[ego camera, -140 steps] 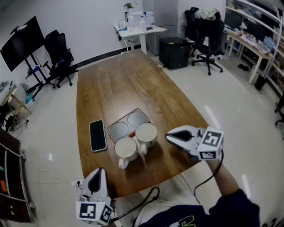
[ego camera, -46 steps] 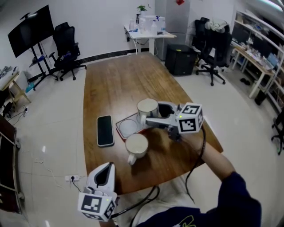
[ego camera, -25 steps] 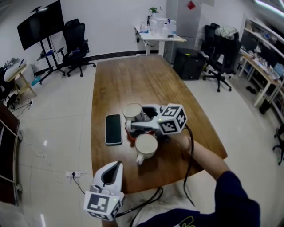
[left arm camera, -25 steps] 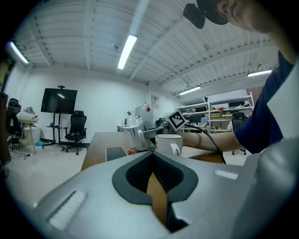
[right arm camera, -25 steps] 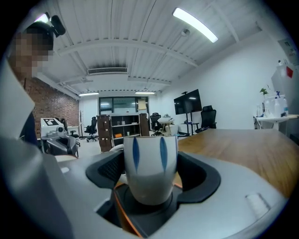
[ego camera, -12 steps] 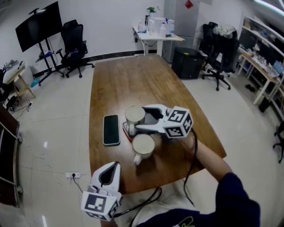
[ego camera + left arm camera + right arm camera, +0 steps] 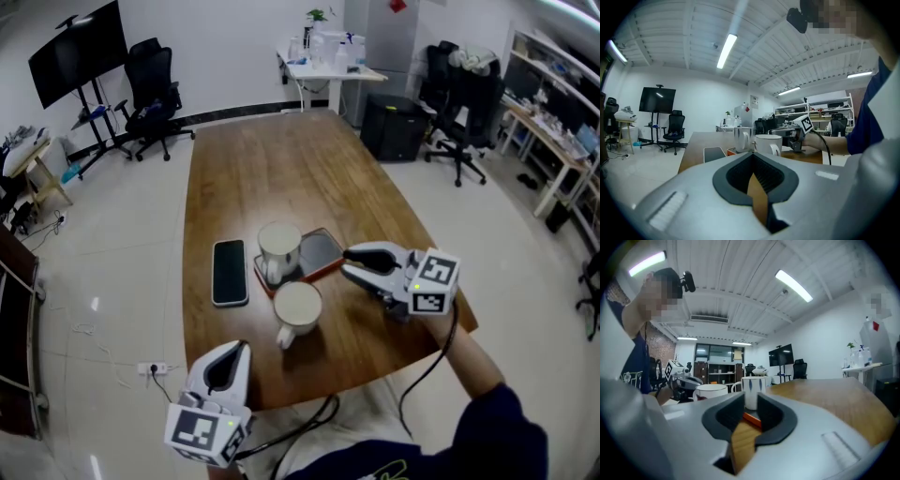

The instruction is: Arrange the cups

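A white cup [image 7: 279, 249] stands on the left slot of an orange-rimmed tray [image 7: 322, 251]; the right slot is bare. A second white cup [image 7: 297, 307] sits on the wooden table just in front of the tray, handle toward the near edge. My right gripper [image 7: 348, 263] hovers to the right of the tray, apart from both cups, its jaws closing with nothing between them. In the right gripper view the tray cup [image 7: 753, 391] shows through the gap and the other cup [image 7: 710, 391] is left of it. My left gripper [image 7: 240, 348] hangs shut and empty off the table's near edge.
A black phone [image 7: 229, 272] lies left of the tray. The table [image 7: 272, 178] stretches bare beyond it. Its near right corner is under my right forearm. Office chairs, a screen on a stand and desks ring the room.
My right gripper has drawn back to the right, away from the cup on the tray, and its jaws have narrowed. The cup stays on the tray. The left gripper has not moved.
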Tool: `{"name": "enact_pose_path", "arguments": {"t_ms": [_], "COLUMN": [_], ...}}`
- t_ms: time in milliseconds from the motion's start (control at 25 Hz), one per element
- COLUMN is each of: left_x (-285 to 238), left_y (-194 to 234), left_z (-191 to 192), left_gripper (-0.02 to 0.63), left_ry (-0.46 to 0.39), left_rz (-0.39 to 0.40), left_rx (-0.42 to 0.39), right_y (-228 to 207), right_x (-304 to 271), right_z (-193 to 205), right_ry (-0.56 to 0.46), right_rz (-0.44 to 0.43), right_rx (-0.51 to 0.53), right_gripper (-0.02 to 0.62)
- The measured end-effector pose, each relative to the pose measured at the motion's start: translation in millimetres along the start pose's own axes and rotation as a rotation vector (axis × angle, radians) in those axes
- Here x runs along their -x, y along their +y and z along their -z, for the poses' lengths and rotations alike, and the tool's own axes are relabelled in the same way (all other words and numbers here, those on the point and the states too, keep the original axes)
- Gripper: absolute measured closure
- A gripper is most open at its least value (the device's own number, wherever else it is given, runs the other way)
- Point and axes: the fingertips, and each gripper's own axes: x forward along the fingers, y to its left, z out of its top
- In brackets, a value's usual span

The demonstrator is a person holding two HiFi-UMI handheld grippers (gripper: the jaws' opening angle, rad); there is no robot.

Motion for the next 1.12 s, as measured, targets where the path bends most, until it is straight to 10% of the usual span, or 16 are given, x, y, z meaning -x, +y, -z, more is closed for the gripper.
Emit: {"name": "enact_pose_path", "arguments": {"t_ms": [80, 1120], "left_x": [-4, -24], "left_y": [1, 2], "left_z": [1, -3], "left_gripper": [0.603, 0.603], "left_ry": [0.004, -0.008], "left_rz": [0.007, -0.012], "left_rx": [0.006, 0.013], "right_y": [10, 81], "right_x": [14, 36], "right_z": [7, 24], "right_ry": [-0.003, 0.074], "right_rz": [-0.018, -0.042], "right_rx": [-0.04, 0.0], "right_gripper": [0.589, 0.591]}}
